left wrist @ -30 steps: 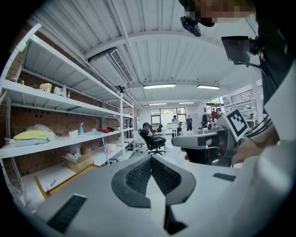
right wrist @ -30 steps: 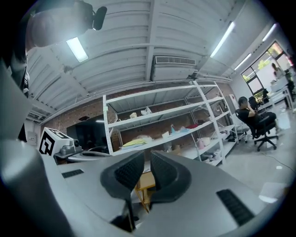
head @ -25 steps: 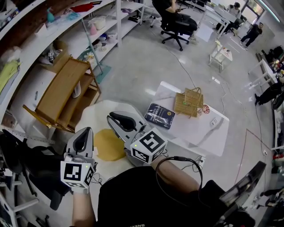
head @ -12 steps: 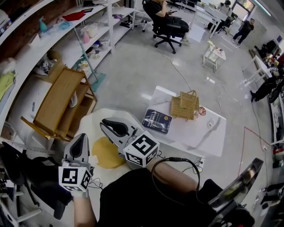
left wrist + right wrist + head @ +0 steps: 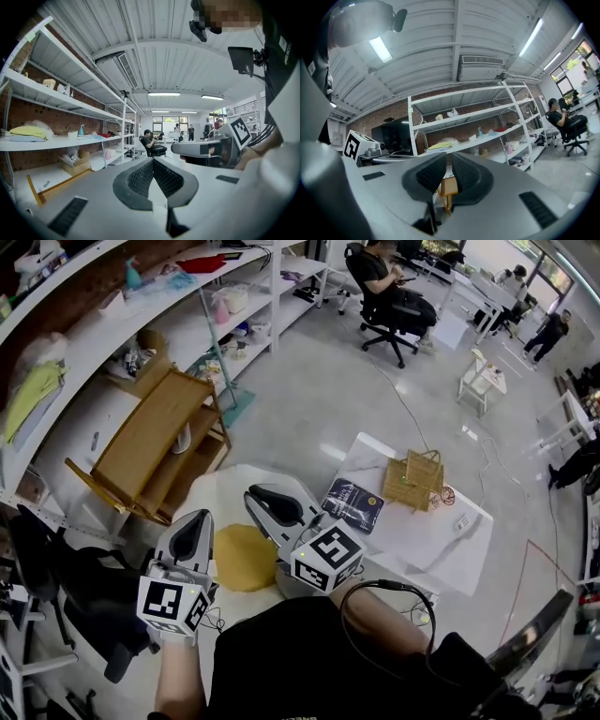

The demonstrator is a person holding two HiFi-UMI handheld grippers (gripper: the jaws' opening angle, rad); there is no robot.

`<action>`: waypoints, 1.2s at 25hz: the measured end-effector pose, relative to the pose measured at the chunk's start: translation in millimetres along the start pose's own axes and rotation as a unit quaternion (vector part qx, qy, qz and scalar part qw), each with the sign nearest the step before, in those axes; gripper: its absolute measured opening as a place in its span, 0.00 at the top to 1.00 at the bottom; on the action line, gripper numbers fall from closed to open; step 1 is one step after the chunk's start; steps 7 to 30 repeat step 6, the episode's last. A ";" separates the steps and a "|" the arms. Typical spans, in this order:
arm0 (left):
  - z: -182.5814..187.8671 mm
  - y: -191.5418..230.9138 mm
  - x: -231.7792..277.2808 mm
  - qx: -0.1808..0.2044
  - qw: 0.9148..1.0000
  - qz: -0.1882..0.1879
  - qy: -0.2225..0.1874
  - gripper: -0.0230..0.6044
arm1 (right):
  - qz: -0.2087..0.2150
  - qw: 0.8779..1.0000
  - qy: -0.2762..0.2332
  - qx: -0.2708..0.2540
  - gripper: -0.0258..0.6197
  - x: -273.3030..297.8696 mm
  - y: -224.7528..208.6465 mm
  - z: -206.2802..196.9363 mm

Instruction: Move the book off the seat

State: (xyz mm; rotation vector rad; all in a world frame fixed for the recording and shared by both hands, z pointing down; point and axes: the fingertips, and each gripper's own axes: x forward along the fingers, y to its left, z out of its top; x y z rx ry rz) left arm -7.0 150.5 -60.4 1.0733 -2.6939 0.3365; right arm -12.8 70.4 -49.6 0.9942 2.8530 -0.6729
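The left gripper (image 5: 153, 174) is closed, its ribbed pads meeting with nothing between them. The right gripper (image 5: 449, 164) has its jaws a little apart and is also empty; only a distant wooden frame shows through the gap. In the head view both are held in front of the person's body, above the seat (image 5: 244, 557), a round yellow pad on a white base, and nothing lies on that pad.

The book (image 5: 353, 504) is beyond the right gripper. It lies flat, cover up, on the white table (image 5: 422, 540), near the table edge that faces the seat and just beside a woven basket (image 5: 414, 482). So the book is already off the seat, though this moment cannot show whether the task put it there.

The book looks like a thick, dark volume with stiff covers. It is probably moderately heavy and not fragile, and the cover may be smooth enough to slip. If it were lifted, the best hold would be across its thickness along the spine, so the pages stay shut and do not fan open. Because it lies flat, a jaw would have to get under one edge.

Count: two grippers, one book, one seat, one table, one basket, and two small items past the basket, too small to name.
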 end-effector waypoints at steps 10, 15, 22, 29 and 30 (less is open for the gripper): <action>1.9 0.2 -6.8 0.000 1.000 0.006 -0.011 0.95 | -0.001 1.000 -0.001 -0.007 0.88 -1.3 5.5 1.7; 1.9 0.2 -6.8 0.000 1.000 0.006 -0.011 0.95 | -0.001 1.000 -0.001 -0.007 0.88 -1.3 5.5 1.7; 1.9 0.2 -6.8 0.000 1.000 0.006 -0.011 0.95 | -0.001 1.000 -0.001 -0.007 0.88 -1.3 5.5 1.7; 1.9 0.2 -6.8 0.000 1.000 0.006 -0.011 0.95 | -0.001 1.000 -0.001 -0.007 0.88 -1.3 5.5 1.7; 1.9 0.2 -6.8 0.000 1.000 0.006 -0.011 0.95 | -0.001 1.000 -0.001 -0.007 0.88 -1.3 5.5 1.7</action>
